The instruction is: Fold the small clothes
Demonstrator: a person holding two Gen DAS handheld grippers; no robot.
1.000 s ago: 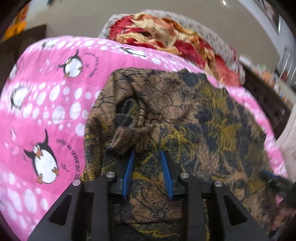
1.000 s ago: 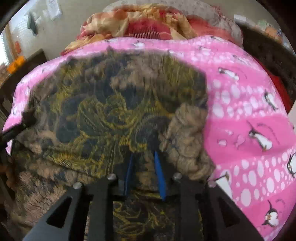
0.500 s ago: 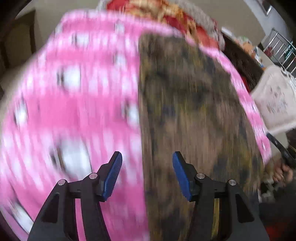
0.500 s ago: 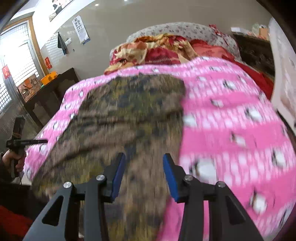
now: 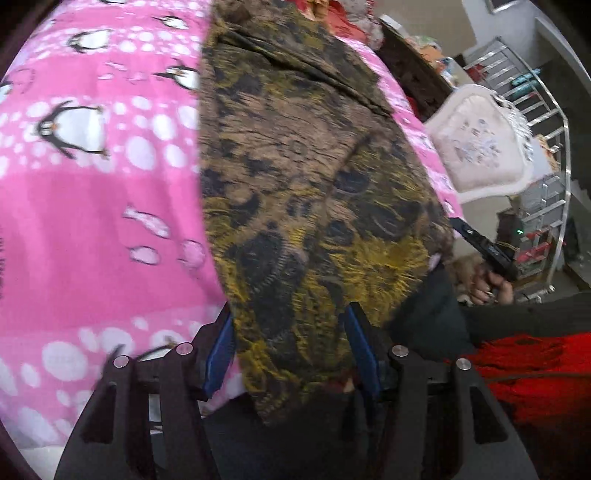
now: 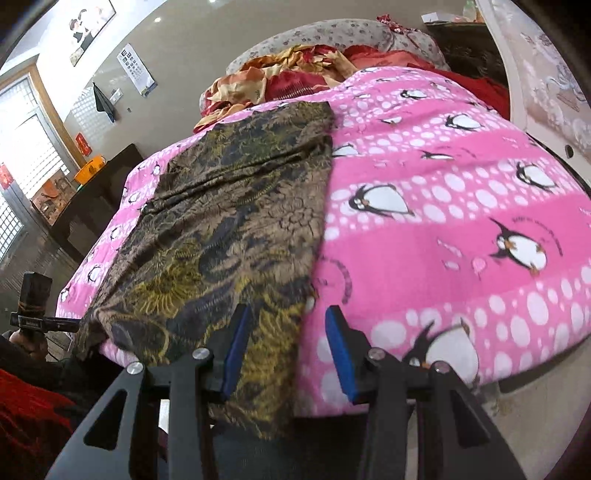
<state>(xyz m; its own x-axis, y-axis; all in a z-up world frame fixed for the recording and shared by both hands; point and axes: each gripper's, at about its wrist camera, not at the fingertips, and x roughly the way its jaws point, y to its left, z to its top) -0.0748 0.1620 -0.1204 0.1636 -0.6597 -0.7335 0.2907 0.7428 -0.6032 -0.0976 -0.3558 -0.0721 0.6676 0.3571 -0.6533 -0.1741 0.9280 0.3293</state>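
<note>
Left gripper (image 5: pixel 291 349): blue-padded fingers spread wide, nothing pinched; the near end of the garment lies between and just ahead of them.
Right gripper (image 6: pixel 288 349): fingers spread apart, holding nothing; they straddle the garment's right edge where it meets the blanket.
Garment (image 6: pixel 236 229): brown, yellow and black patterned cloth, laid out as a long narrow strip running from the near edge of the bed toward the far end, its near end drooping over the edge.
Blanket (image 6: pixel 443 221): pink with white dots and penguins, covering the bed under the garment.
Pile at far end (image 6: pixel 280 77): crumpled red and orange fabric against a grey spotted pillow (image 6: pixel 332 35).
White cushion (image 5: pixel 476 144): off the bed, on the garment's right side in the left wrist view.
</note>
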